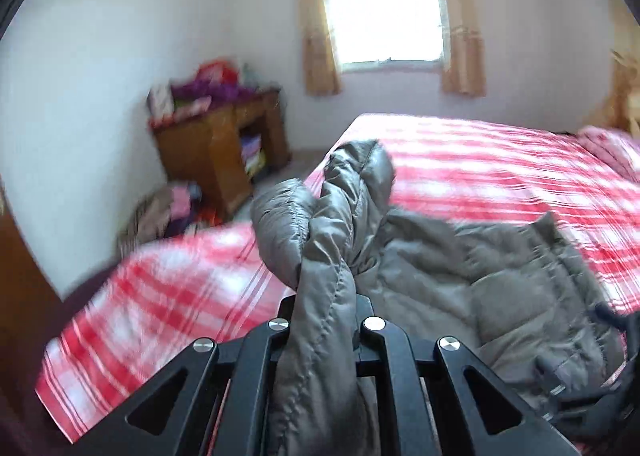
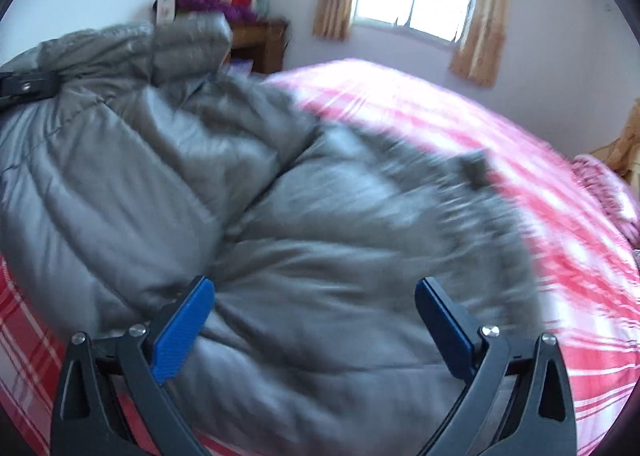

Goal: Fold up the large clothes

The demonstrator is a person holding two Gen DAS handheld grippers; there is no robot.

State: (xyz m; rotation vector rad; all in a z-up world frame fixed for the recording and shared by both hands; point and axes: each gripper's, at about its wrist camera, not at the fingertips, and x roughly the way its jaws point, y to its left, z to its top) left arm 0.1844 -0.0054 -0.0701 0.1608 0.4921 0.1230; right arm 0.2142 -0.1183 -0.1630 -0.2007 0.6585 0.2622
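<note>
A large grey puffer jacket [image 2: 280, 196] lies on a bed with a red and white checked sheet [image 2: 520, 216]. My left gripper [image 1: 326, 308] is shut on a bunched fold of the jacket [image 1: 328, 256] and holds it lifted above the bed. It also shows at the left edge of the right wrist view [image 2: 24, 86], clamped on the grey fabric. My right gripper [image 2: 316, 320] is open, its blue pads [image 2: 182, 336] wide apart just above the jacket's body. It shows dimly at the right edge of the left wrist view [image 1: 616, 336].
A wooden cabinet [image 1: 224, 152] with bright clutter on top stands by the far wall, left of the bed. Clothes are piled on the floor [image 1: 168, 212] beside it. A curtained window [image 1: 384, 20] is behind the bed. A pink pillow [image 1: 612, 148] lies at the far right.
</note>
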